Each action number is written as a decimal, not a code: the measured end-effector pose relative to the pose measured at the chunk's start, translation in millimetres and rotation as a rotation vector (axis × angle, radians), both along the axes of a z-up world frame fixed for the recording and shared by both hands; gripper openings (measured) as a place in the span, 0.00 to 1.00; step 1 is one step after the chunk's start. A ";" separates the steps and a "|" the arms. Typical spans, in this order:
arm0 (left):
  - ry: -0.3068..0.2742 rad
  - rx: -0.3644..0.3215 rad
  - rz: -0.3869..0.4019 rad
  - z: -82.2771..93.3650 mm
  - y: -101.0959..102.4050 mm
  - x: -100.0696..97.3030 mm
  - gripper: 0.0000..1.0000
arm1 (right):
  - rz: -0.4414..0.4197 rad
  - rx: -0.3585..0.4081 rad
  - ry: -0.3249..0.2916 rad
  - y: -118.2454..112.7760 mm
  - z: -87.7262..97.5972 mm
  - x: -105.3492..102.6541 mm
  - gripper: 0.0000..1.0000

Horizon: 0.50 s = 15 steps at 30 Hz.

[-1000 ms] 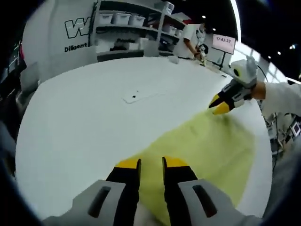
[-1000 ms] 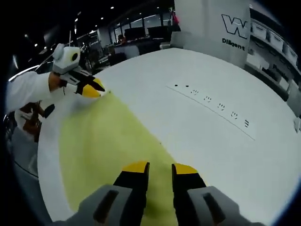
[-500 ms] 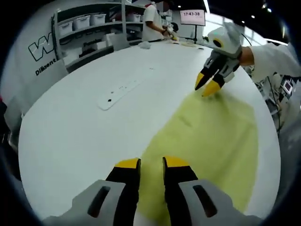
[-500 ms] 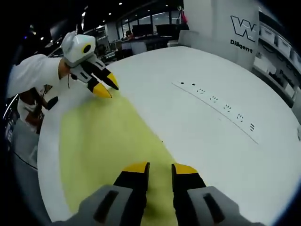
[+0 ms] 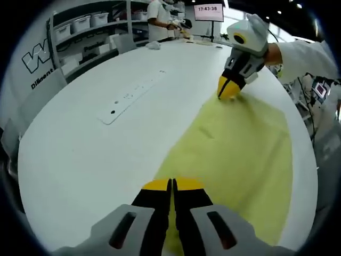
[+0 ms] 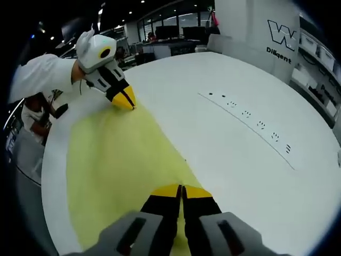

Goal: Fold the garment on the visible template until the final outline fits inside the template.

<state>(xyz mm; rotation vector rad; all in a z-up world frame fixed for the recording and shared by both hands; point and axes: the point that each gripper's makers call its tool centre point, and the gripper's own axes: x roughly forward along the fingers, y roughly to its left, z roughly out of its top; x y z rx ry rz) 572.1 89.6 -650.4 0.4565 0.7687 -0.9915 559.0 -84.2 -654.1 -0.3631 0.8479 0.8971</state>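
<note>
A yellow garment (image 5: 240, 144) lies flat on the round white table (image 5: 69, 149), reaching from one gripper to the other. In the left gripper view my left gripper (image 5: 171, 184) has its jaws pressed together on the garment's near edge. At the cloth's far corner my right gripper (image 5: 229, 89) is shut on the fabric as well. The right gripper view gives the mirror picture: the right gripper (image 6: 181, 190) is closed on the near edge of the garment (image 6: 117, 165), and the left gripper (image 6: 126, 100) pinches the far corner. A sleeve in white follows each far gripper.
A long narrow strip with dark marks (image 5: 133, 95) (image 6: 249, 116) runs across the table beside the garment. Shelves with bins (image 5: 85, 24) and a person by a screen (image 5: 160, 16) stand beyond the table. A white pillar with lettering (image 6: 266, 32) rises behind it.
Both grippers stood open at the cloth's edge before; now both are shut on it. Each far gripper has come down onto its corner of the garment.
</note>
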 end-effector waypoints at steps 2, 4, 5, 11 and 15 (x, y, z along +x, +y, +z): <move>-0.002 0.007 0.001 0.4 1.0 -0.4 0.00 | 0.001 -0.001 -0.003 -0.4 0.7 -1.5 0.00; -0.003 0.003 0.009 3.7 2.1 -0.7 0.00 | -0.001 -0.006 -0.011 -2.6 1.8 -0.6 0.00; -0.004 -0.004 0.009 6.0 2.1 -1.3 0.00 | -0.002 -0.004 -0.015 -3.1 3.6 -0.8 0.00; -0.050 -0.090 0.055 31.4 1.7 13.2 0.00 | -0.062 0.033 -0.060 -10.0 20.1 11.4 0.00; -0.062 -0.070 0.070 24.9 1.2 18.0 0.00 | -0.071 0.018 -0.072 -9.4 15.4 14.7 0.00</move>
